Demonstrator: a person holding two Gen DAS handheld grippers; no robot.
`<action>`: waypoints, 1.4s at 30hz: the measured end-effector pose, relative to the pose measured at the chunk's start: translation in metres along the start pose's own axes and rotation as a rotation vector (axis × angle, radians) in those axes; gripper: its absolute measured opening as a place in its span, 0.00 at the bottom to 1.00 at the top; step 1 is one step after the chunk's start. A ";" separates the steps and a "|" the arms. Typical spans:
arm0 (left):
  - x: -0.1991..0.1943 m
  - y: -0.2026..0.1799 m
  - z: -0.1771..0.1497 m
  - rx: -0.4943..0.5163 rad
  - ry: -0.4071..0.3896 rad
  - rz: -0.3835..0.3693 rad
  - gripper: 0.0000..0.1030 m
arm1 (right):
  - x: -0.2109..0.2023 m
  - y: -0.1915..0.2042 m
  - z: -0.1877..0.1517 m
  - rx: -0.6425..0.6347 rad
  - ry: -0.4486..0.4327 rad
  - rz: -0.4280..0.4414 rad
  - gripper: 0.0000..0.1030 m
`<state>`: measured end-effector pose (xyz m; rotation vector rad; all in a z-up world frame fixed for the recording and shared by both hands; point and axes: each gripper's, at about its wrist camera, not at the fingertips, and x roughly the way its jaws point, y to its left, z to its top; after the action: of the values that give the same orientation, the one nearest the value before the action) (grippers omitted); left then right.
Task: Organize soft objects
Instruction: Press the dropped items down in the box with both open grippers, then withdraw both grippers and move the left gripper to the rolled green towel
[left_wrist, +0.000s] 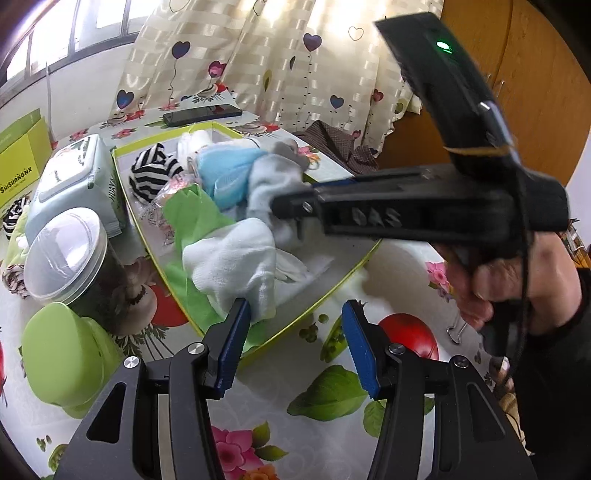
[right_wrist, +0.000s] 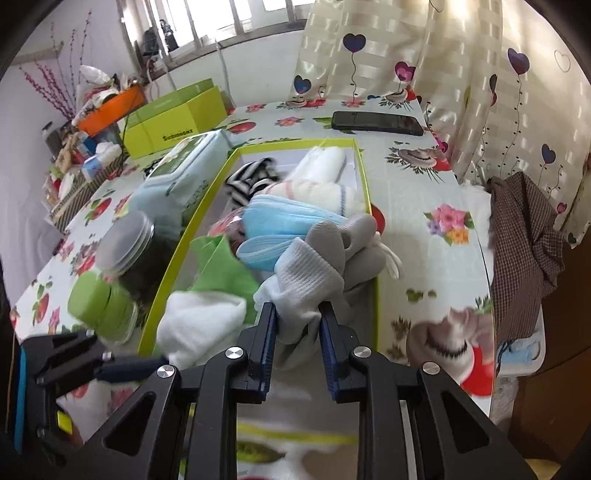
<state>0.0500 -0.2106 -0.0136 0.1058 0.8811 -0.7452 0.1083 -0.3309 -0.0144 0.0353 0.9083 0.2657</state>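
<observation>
A lime-rimmed box (left_wrist: 332, 291) (right_wrist: 369, 177) on the flowered table holds soft things: a striped sock (left_wrist: 155, 173) (right_wrist: 247, 181), a blue face mask (left_wrist: 225, 173) (right_wrist: 280, 218), a green cloth (left_wrist: 192, 218) (right_wrist: 221, 266) and a white cloth (left_wrist: 229, 266) (right_wrist: 199, 317). My right gripper (right_wrist: 297, 308) (left_wrist: 284, 206) reaches over the box's near corner, shut on a white-and-grey sock (right_wrist: 306, 273) (left_wrist: 266, 184) bunched between its pads. My left gripper (left_wrist: 295, 306) stands open at the box's near rim. Its left finger touches the white cloth; nothing sits between the pads.
Left of the box stand a clear-lidded jar (left_wrist: 66, 251), a green container (left_wrist: 66, 354) and a wipes pack (left_wrist: 74, 184). A phone (left_wrist: 203, 114) lies behind the box. A brown checked cloth (right_wrist: 524, 240) hangs at the table's right edge. A binder clip (left_wrist: 456, 332) lies near the person's hand.
</observation>
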 end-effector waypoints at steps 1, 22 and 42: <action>0.000 0.001 0.000 -0.001 0.001 -0.007 0.51 | 0.003 -0.001 0.003 0.000 0.001 -0.003 0.20; -0.011 0.012 0.000 -0.043 -0.005 -0.043 0.51 | -0.006 0.007 -0.026 -0.035 0.056 0.048 0.41; -0.095 0.046 0.006 -0.125 -0.204 0.016 0.51 | -0.026 0.045 -0.036 -0.054 0.069 0.089 0.38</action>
<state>0.0447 -0.1262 0.0498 -0.0733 0.7290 -0.6710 0.0551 -0.2962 -0.0103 0.0165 0.9693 0.3760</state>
